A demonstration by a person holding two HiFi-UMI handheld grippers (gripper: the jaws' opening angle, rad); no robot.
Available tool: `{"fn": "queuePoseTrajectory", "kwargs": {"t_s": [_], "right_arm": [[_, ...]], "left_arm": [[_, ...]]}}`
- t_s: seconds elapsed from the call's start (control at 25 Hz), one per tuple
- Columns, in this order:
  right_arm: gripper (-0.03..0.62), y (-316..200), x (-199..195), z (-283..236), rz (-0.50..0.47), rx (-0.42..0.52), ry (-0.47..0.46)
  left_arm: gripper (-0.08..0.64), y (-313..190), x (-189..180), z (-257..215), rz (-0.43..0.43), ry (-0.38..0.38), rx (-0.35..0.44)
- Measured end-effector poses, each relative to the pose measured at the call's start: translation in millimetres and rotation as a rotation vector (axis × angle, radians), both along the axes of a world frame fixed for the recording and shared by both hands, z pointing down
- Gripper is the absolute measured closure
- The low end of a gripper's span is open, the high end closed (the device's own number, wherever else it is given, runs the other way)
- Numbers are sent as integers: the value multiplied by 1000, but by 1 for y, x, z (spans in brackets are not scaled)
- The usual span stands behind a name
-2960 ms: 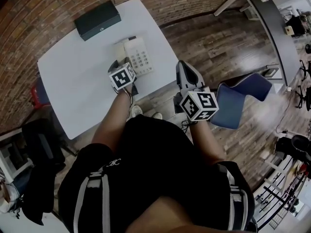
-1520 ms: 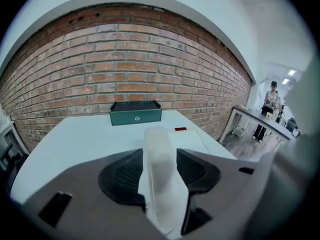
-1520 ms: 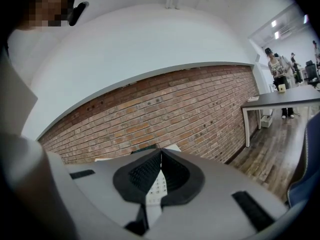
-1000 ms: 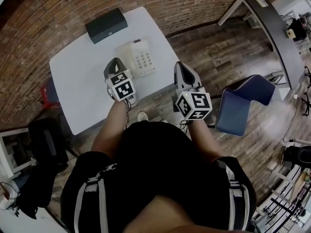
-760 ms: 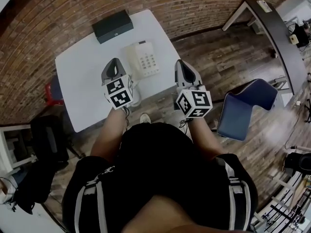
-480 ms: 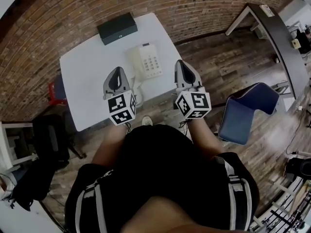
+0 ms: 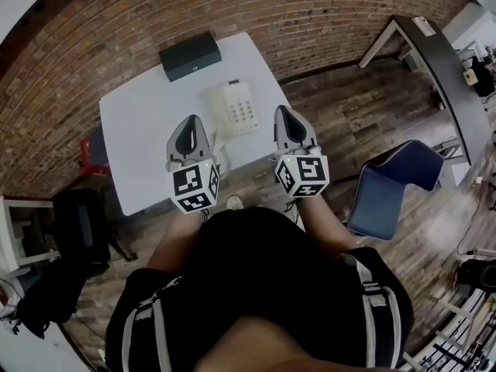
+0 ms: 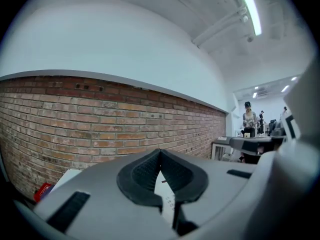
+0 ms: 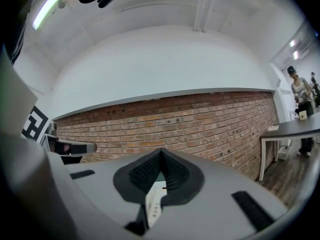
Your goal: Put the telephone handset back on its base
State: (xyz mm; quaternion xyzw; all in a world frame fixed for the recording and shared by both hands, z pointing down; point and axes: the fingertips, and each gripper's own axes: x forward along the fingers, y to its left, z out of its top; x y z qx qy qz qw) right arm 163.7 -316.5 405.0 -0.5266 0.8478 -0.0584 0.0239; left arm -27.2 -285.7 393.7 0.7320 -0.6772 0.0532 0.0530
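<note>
The white table (image 7: 132, 130) sits under and ahead of the left gripper (image 7: 188, 122), with a black box (image 7: 190, 55) on its far corner, well past both claws. A brick wall (image 7: 310, 14) runs behind that. Right of the right gripper (image 7: 283, 113) there's a blue chair (image 7: 387, 192) on the wood floor (image 7: 349, 107), and a dark desk (image 7: 434, 60) further out. There's a red thing (image 7: 91, 147) at the table's edge, left of the left gripper, and a black bag (image 7: 74, 227) back-left of it.
</note>
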Motion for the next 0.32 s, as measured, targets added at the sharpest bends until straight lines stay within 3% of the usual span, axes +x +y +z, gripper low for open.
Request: {"fn": "queuePoseTrajectory", "kwargs": {"t_s": [0.32], "right_arm": [[594, 6, -3, 5, -25, -20, -17]], "left_arm": [[558, 1, 25, 6, 57, 1, -14]]}}
